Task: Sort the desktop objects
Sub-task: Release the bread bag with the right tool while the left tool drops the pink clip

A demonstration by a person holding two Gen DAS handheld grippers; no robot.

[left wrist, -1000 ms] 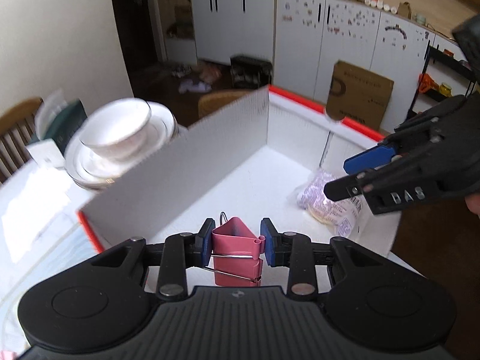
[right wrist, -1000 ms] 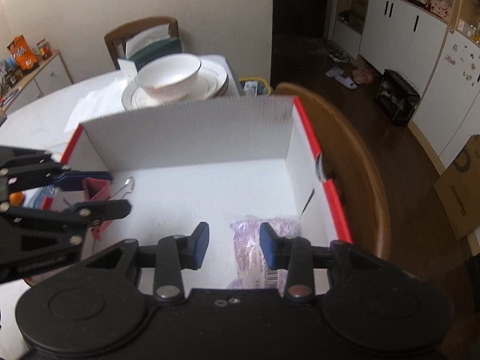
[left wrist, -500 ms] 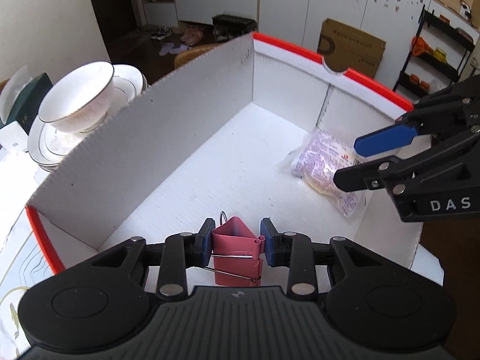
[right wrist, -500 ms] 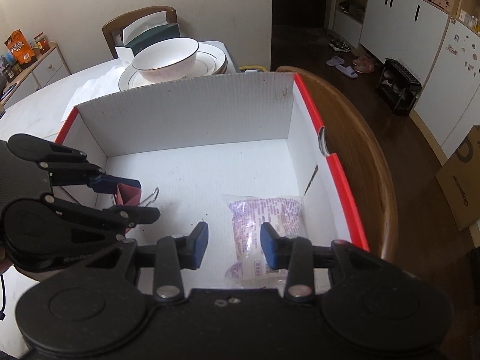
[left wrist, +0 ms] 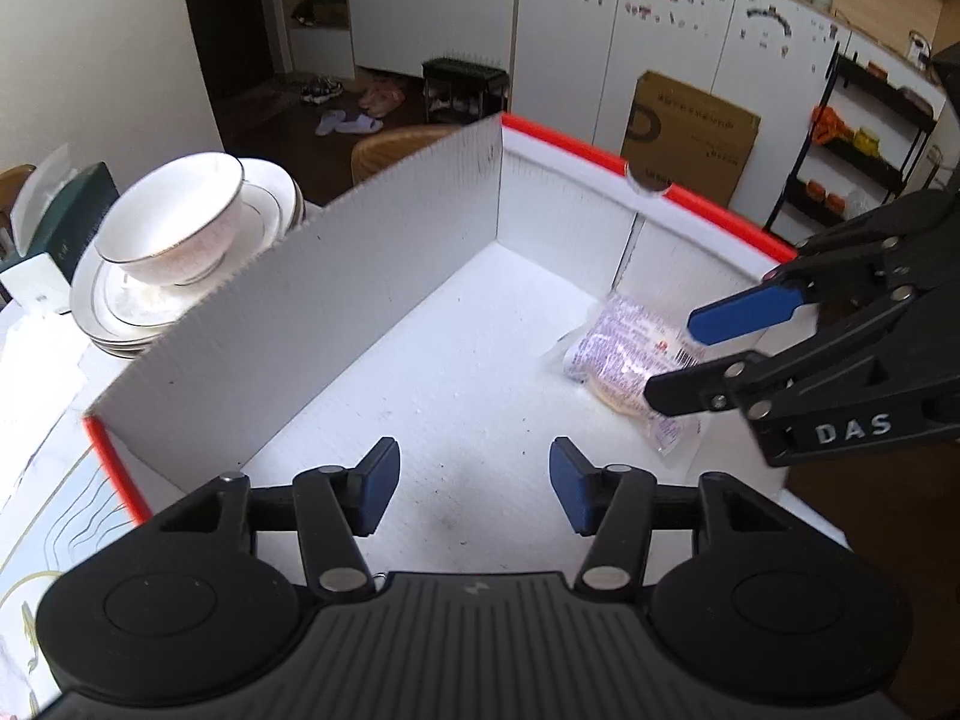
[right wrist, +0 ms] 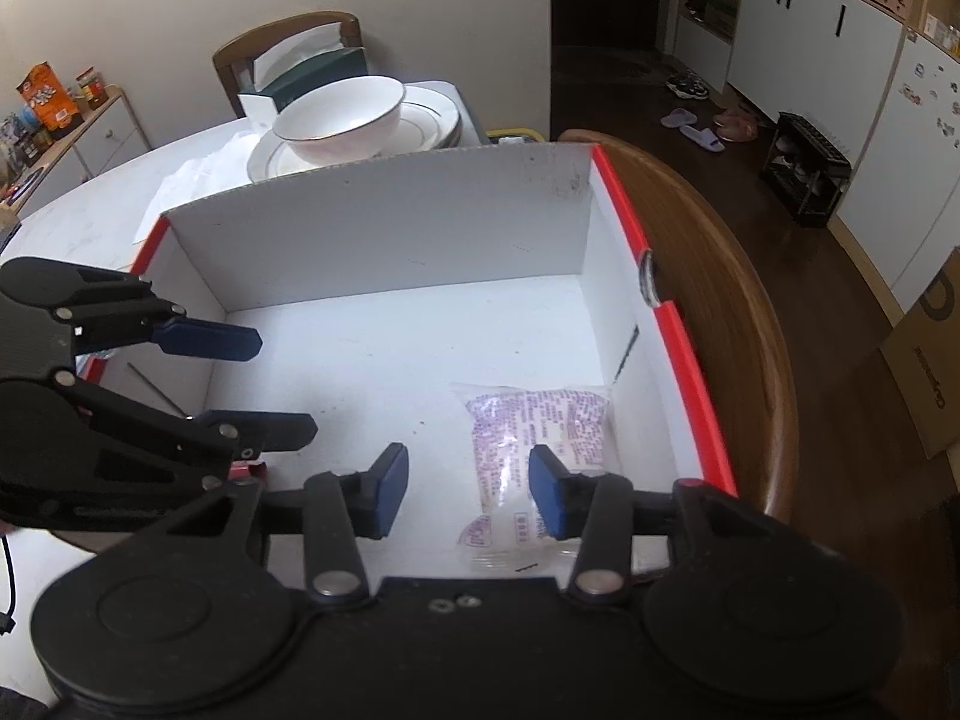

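Note:
A white cardboard box with red rims [left wrist: 372, 276] [right wrist: 420, 240] stands open on the table. A purple-printed plastic packet [left wrist: 630, 354] [right wrist: 534, 438] lies on its floor at the right side. My left gripper [left wrist: 468, 480] [right wrist: 270, 384] is open and empty over the box's near left part. A pink binder clip [right wrist: 247, 469] shows as a sliver under my left gripper in the right wrist view; it is hidden in the left wrist view. My right gripper [right wrist: 468, 489] [left wrist: 678, 354] is open and empty, just above the packet.
A white bowl [left wrist: 171, 222] [right wrist: 339, 114] sits on stacked plates behind the box's far wall. A green tissue box [right wrist: 312, 78] stands beyond them. A wooden chair back [right wrist: 732, 312] curves along the box's right side. White papers [left wrist: 36, 372] lie on the table at the left.
My left gripper has opened and let go of the pink binder clip, which has dropped into the box. My right gripper has stayed open over the packet.

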